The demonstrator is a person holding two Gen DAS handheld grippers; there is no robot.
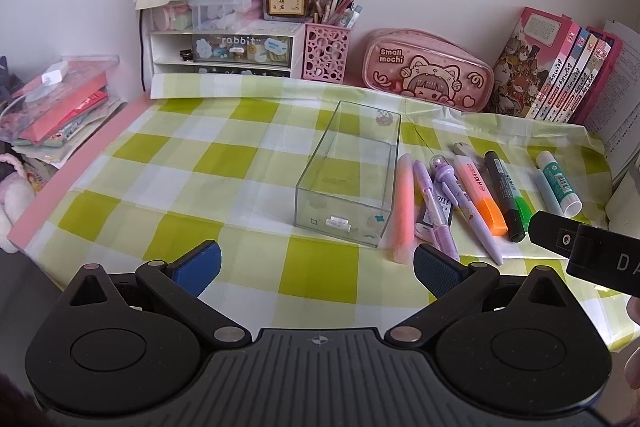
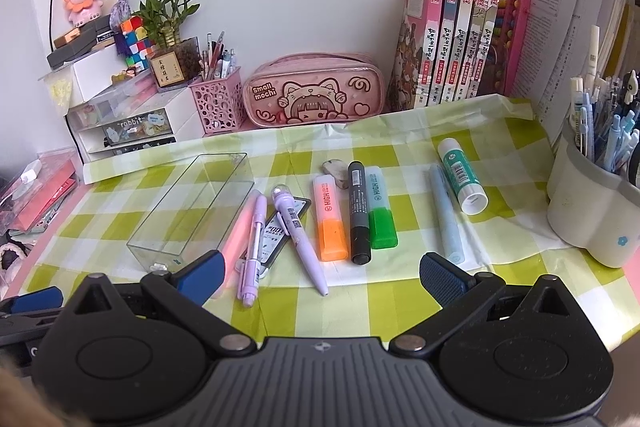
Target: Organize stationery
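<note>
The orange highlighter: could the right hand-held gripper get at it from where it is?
Probably yes. The right hand-held gripper is open, and the orange highlighter lies uncovered ahead of it, though a black marker lies close alongside.

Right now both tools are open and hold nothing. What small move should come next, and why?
Probably bring the right tool forward and down over the purple pen, which lies just ahead of it. The clear box is empty, all the pens and markers lie loose on the cloth beside it, and this pen's near end lies clear of its neighbours. The left tool is open too, facing the box.
</note>
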